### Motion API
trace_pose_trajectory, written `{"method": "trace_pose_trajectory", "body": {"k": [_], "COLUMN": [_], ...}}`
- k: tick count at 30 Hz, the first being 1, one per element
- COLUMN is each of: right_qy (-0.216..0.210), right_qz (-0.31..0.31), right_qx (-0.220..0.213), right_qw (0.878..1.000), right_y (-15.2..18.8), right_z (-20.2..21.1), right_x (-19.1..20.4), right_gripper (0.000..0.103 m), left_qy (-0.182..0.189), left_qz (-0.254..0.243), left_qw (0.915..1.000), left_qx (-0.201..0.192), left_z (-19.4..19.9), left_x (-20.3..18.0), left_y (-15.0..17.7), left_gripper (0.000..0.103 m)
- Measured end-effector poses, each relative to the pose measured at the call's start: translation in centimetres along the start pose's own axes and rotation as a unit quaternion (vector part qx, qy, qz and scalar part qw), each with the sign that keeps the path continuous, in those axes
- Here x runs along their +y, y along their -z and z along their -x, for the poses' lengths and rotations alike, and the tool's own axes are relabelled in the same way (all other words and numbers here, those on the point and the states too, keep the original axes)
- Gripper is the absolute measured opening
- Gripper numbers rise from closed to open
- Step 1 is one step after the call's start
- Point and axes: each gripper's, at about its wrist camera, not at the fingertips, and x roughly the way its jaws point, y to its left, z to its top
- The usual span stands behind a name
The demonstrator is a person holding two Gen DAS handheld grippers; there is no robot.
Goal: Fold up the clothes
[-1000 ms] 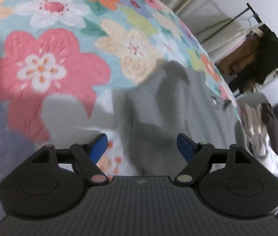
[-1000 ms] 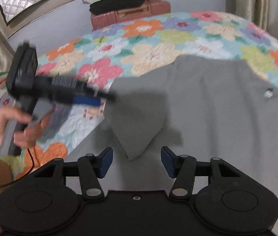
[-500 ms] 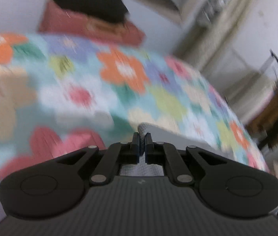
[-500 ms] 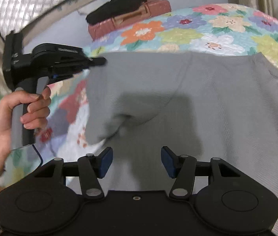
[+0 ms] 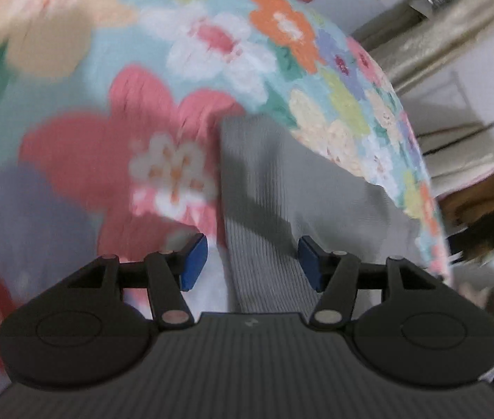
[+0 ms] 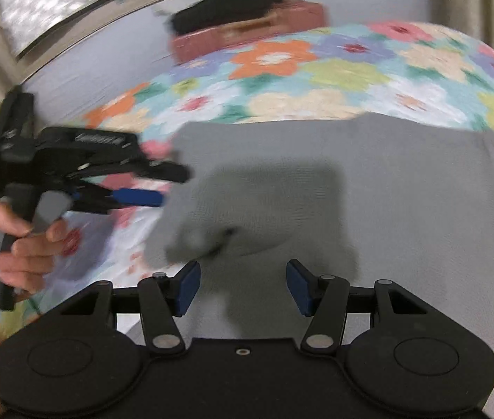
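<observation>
Left wrist view is smeared by motion blur, so the flower shapes on the floral quilt (image 5: 163, 111) are soft-edged and the dark clutter at the right edge cannot be made out. In the right wrist view the near hem of the grey garment (image 6: 369, 188) is hidden behind the gripper body, and its folded-over corner is blurred. The garment is seen as a ribbed grey knit, spread flat on the quilt, with one flap laid back over itself near the left side. The left gripper (image 5: 248, 262) is held with its blue pads wide apart and nothing between them; it sits just beside the garment's left edge, gripped by the left hand (image 6: 20, 244). The right gripper (image 6: 241, 288) is likewise spread wide and grips nothing, with grey cloth below it. Beyond the quilt, a reddish-brown case (image 6: 247, 31) topped by a black bundle is seen against a pale wall, and curtains are hung at the right
</observation>
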Motion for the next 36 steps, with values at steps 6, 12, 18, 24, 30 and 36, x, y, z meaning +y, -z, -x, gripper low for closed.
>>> {"method": "trace_pose_trajectory", "body": {"k": [6, 12, 18, 24, 30, 36], "right_qy": [-0.012, -0.012, -0.016, -0.053, -0.022, -0.001], "right_qz": [0.042, 0.01, -0.003, 0.042, 0.07, 0.06], "right_qx": [0.047, 0.062, 0.042, 0.08, 0.091, 0.052], "right_qw": [0.998, 0.998, 0.999, 0.994, 0.993, 0.997], "right_y": [0.7, 0.7, 0.8, 1.7, 1.3, 0.1], "right_z": [-1.8, -3.3, -2.2, -2.6, -2.8, 0.7], "right_x": [3.4, 3.0, 3.3, 4.3, 5.3, 2.7], "right_gripper": [0.066, 0.078, 0.078, 0.079, 0.082, 0.082], "left_qy": [0.095, 0.142, 0.109, 0.059, 0.02, 0.012], "left_qz": [0.034, 0.012, -0.104, -0.108, -0.13, -0.125], "left_qw": [0.9948, 0.9892, 0.9832, 0.9896, 0.9889, 0.9908], "left_qx": [0.015, 0.033, -0.103, -0.075, -0.07, -0.049], "left_z": [-2.1, -3.3, 1.8, 0.2, 0.7, 2.6], "left_x": [1.0, -0.3, -3.5, -2.2, -3.2, -3.0], "left_y": [0.0, -0.5, -4.3, -4.5, -4.4, -3.3], "left_gripper": [0.08, 0.005, 0.002, 0.002, 0.017, 0.047]}}
